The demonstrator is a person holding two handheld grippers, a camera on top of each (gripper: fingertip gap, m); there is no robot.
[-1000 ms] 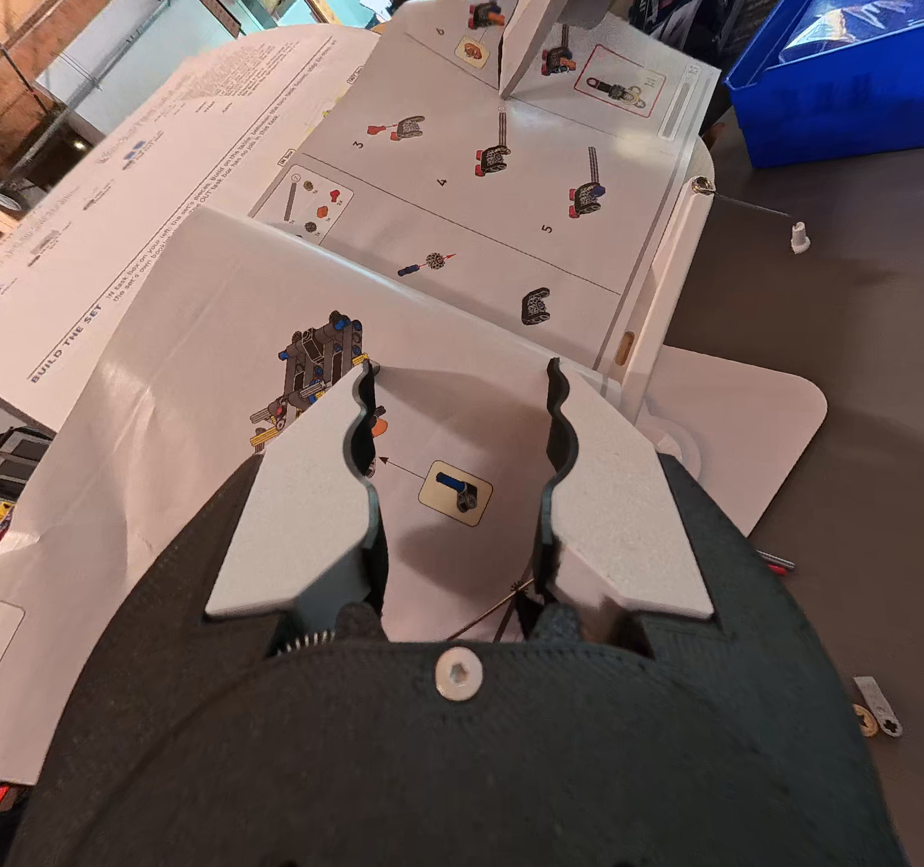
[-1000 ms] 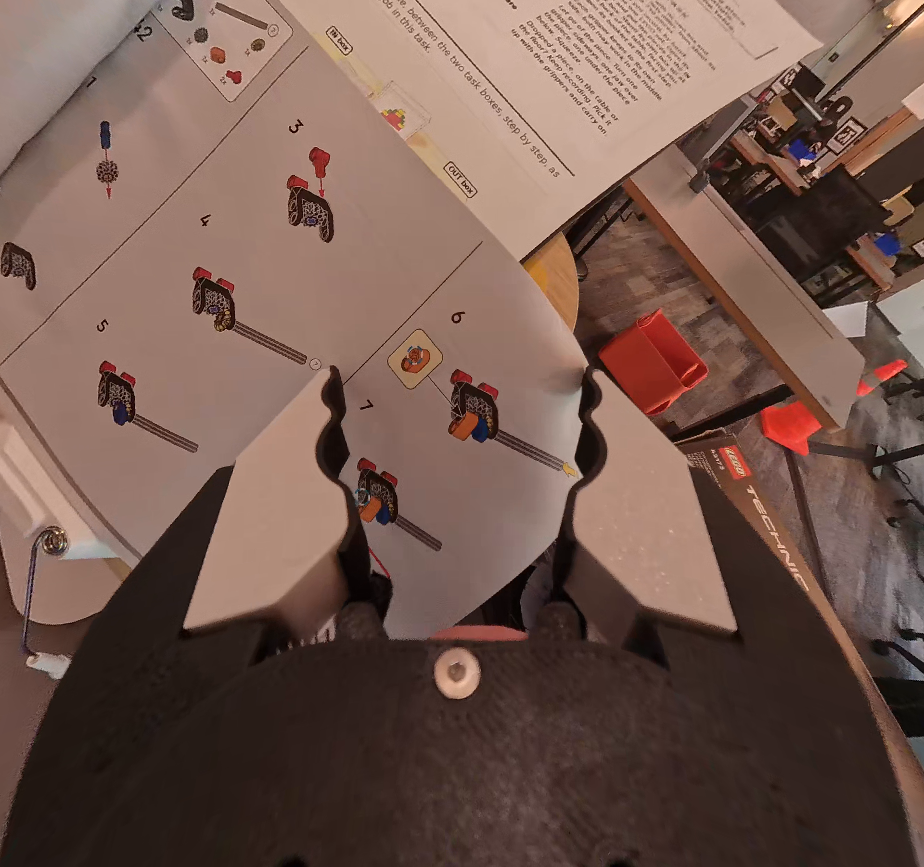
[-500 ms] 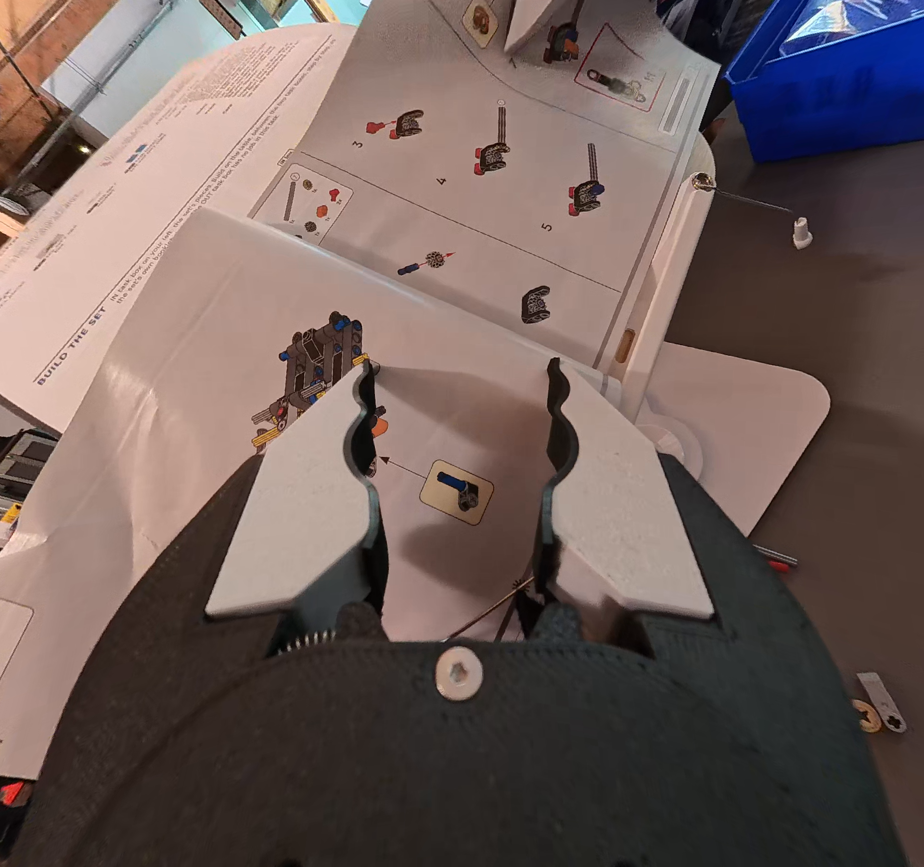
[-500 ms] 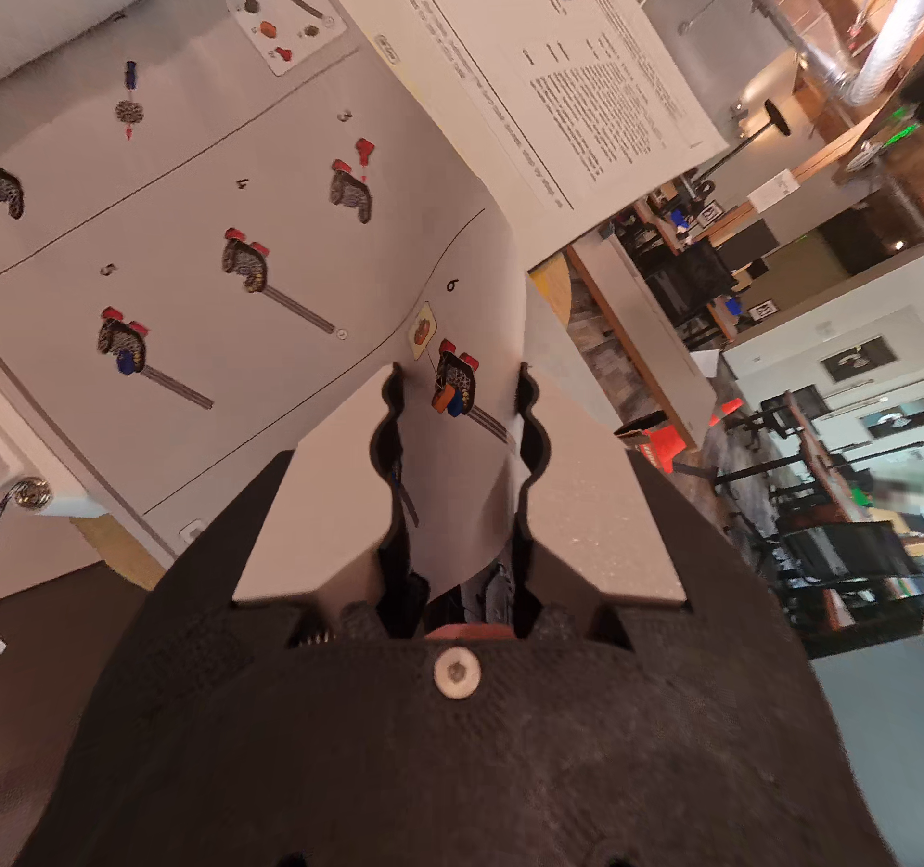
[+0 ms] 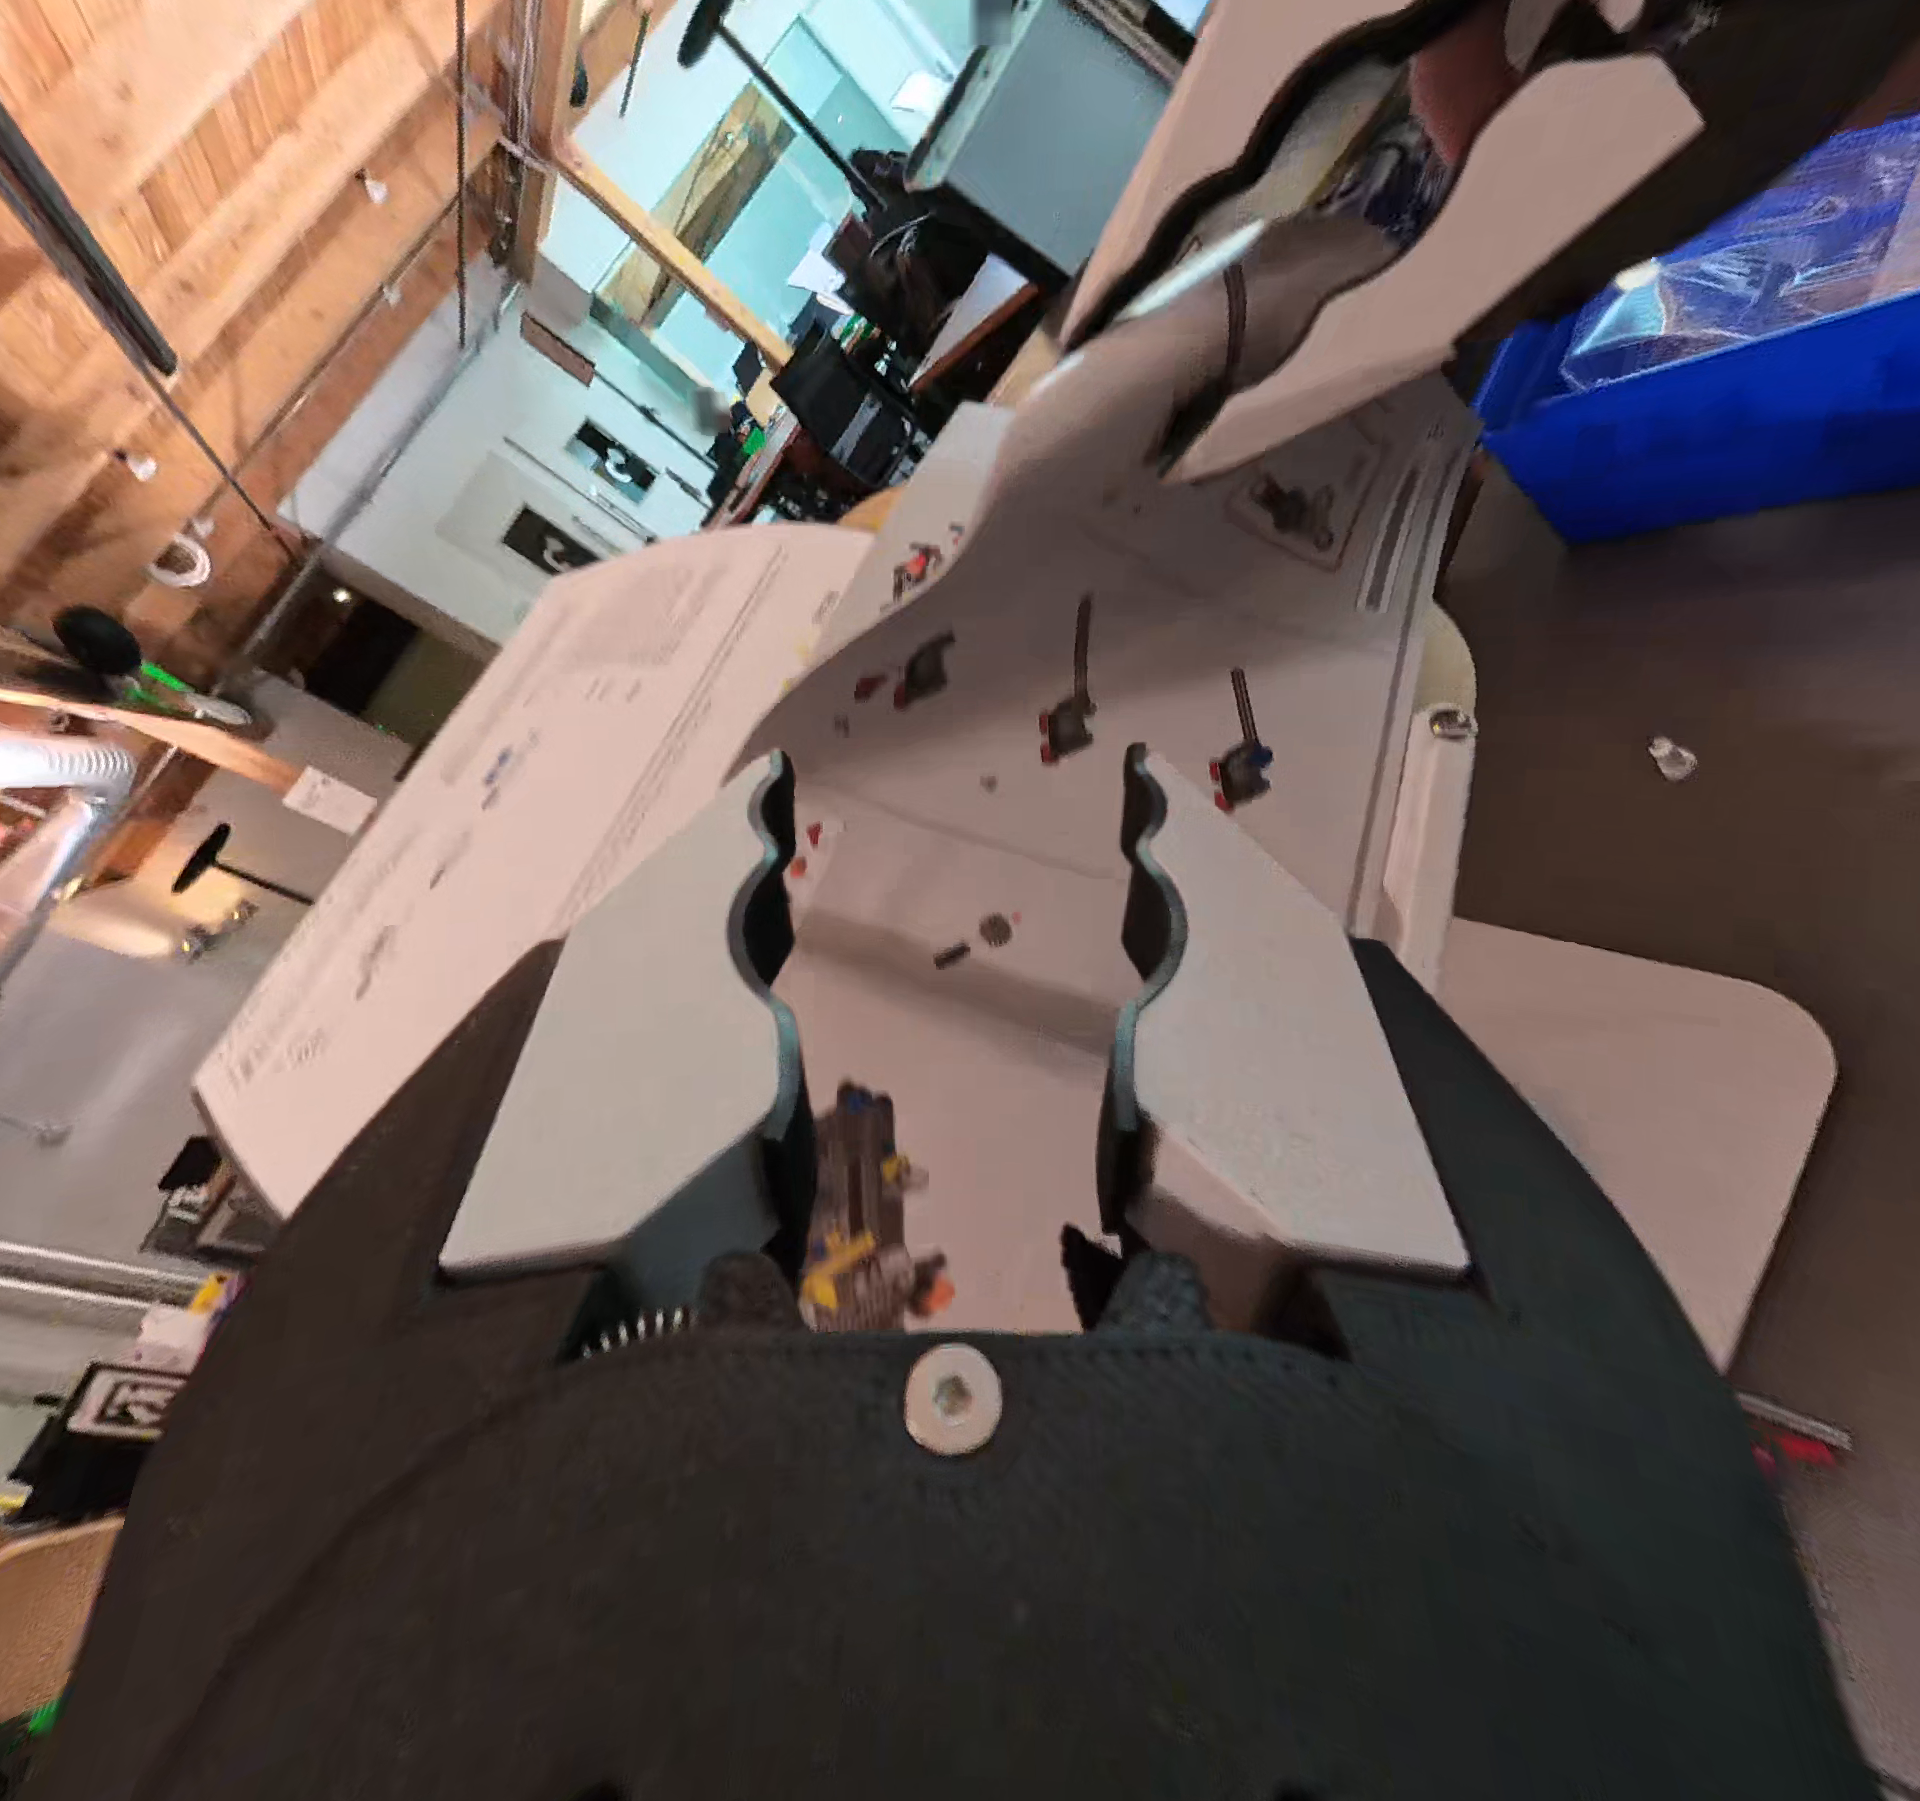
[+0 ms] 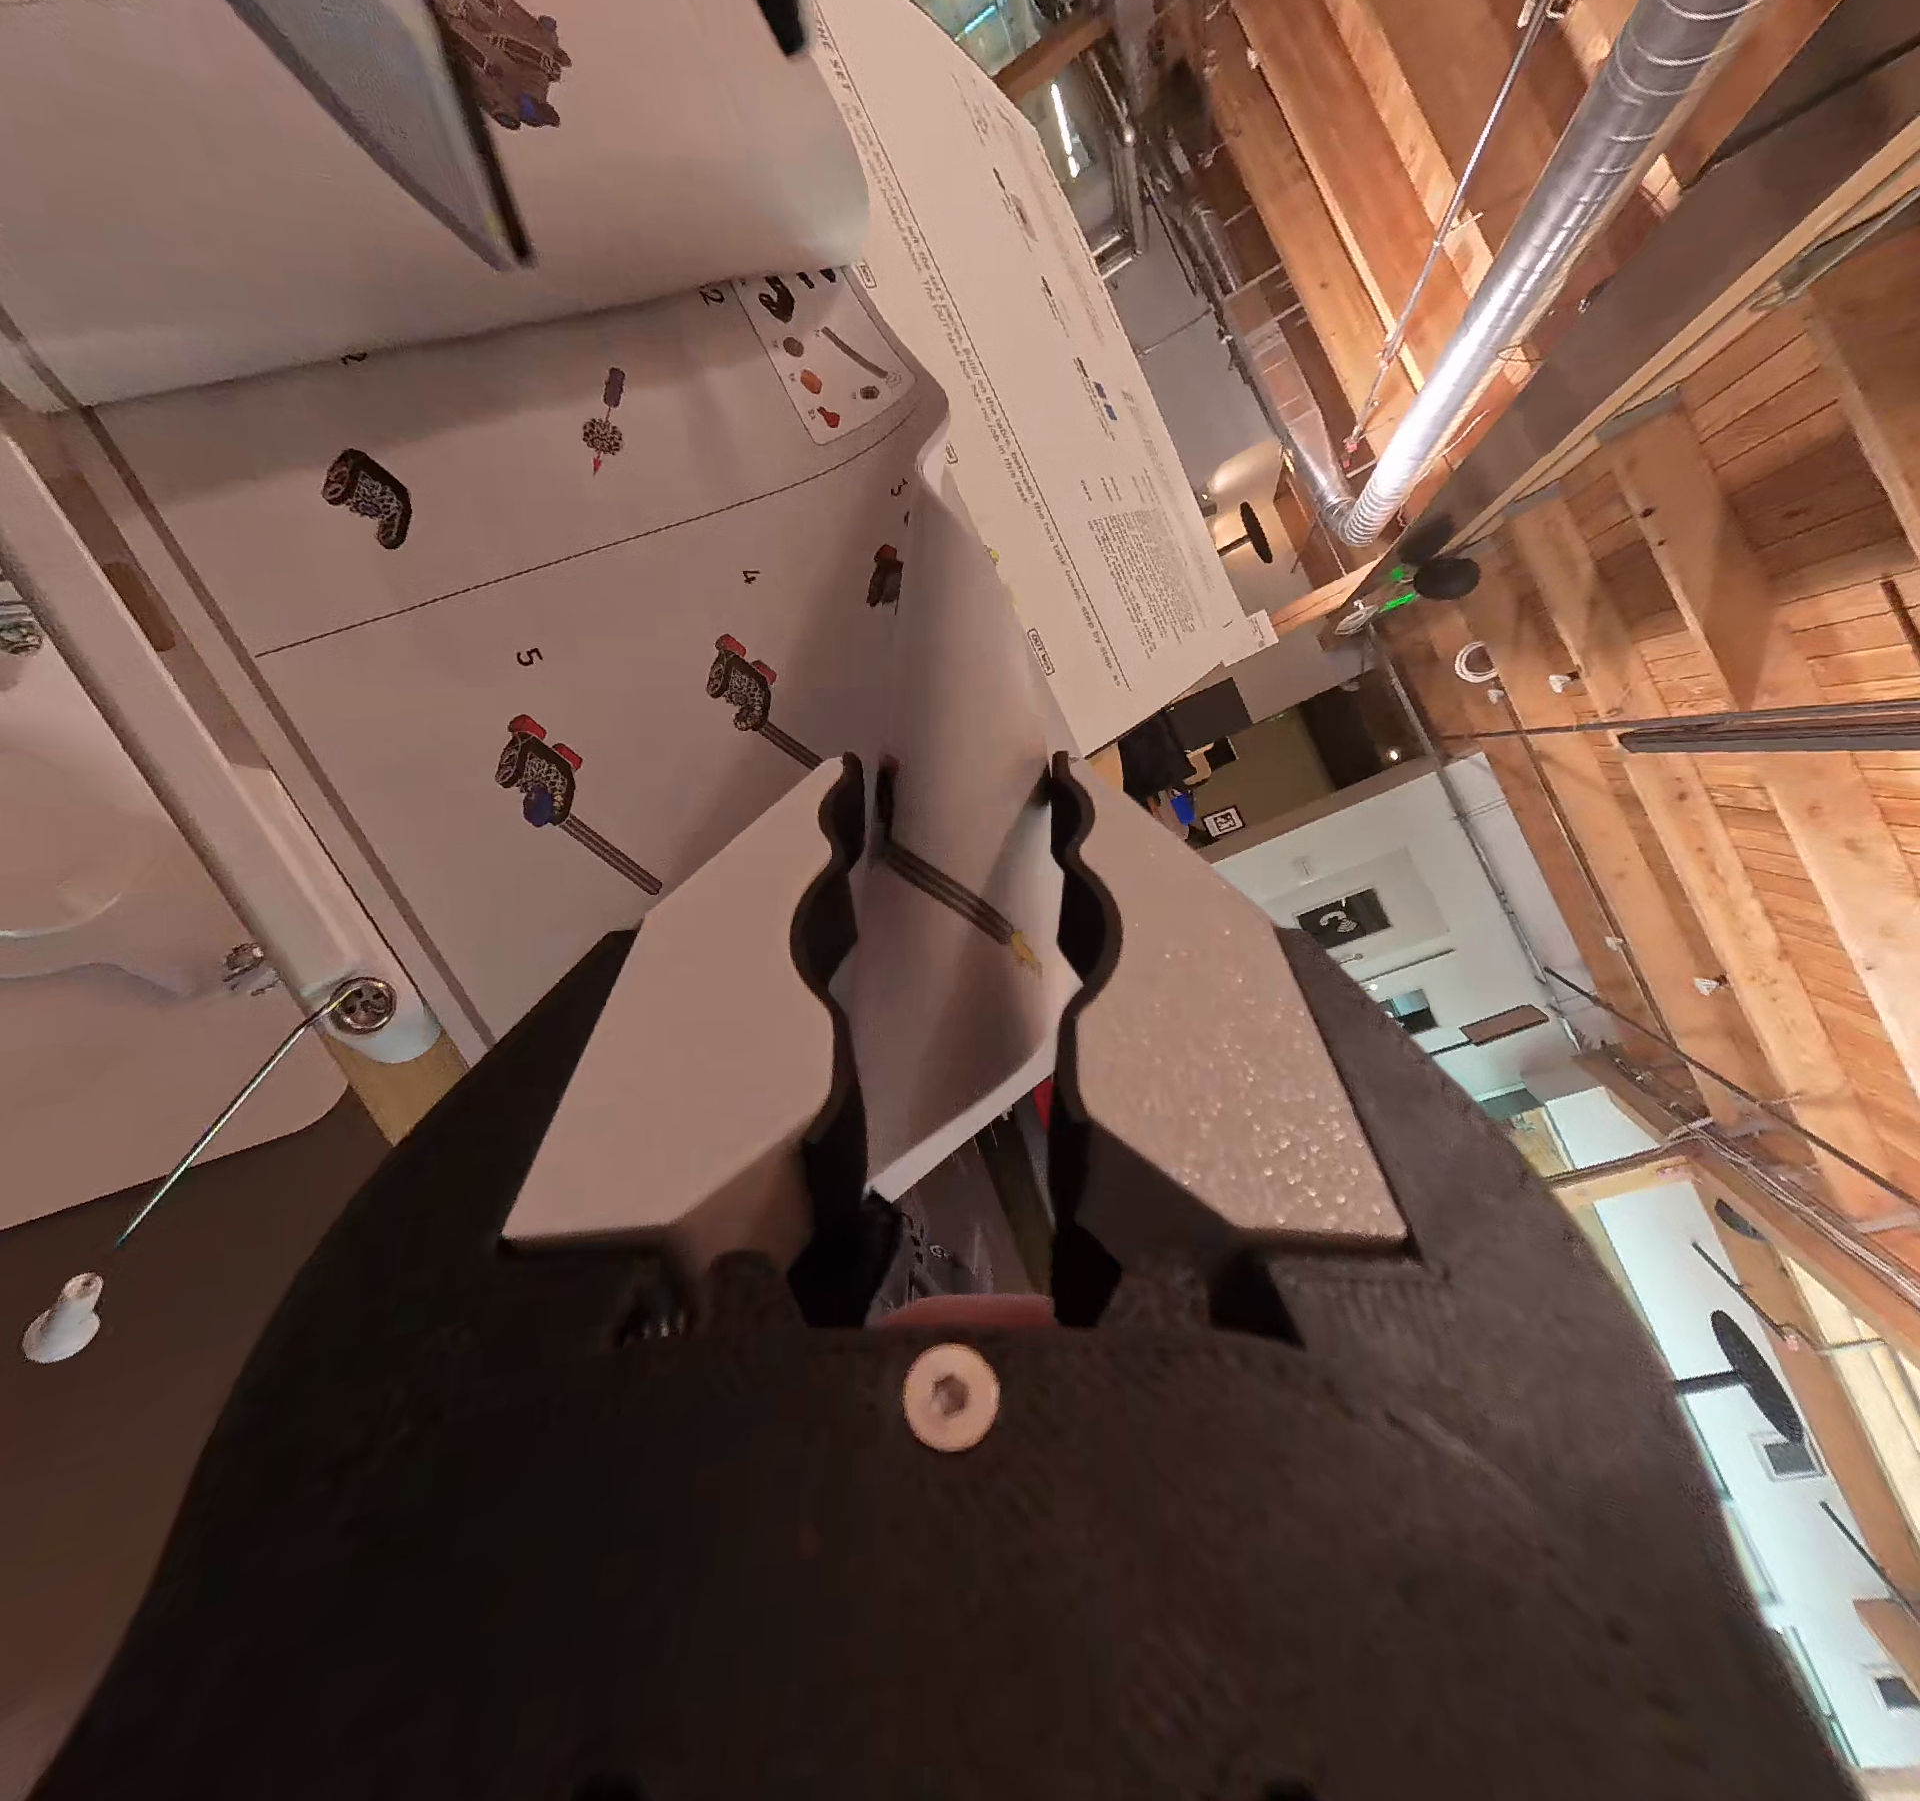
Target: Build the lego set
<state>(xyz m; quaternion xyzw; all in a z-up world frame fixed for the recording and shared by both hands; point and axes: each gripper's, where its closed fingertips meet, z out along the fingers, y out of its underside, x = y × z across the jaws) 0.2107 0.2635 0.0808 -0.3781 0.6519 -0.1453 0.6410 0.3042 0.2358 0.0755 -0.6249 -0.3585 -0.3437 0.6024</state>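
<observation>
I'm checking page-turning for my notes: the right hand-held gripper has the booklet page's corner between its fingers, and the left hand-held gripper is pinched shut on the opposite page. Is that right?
Not quite. The right hand-held gripper does have the booklet page corner between its fingers, but the left hand-held gripper is open, its fingers wide apart over the opposite page, gripping nothing. The left wrist view shows it.

Blue bin (image 5: 1704, 401) far right on dark table (image 5: 1662, 868); white printed sheet (image 5: 540, 837) left.

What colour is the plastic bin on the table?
Blue; the bin shows best in the left wrist view.
</observation>
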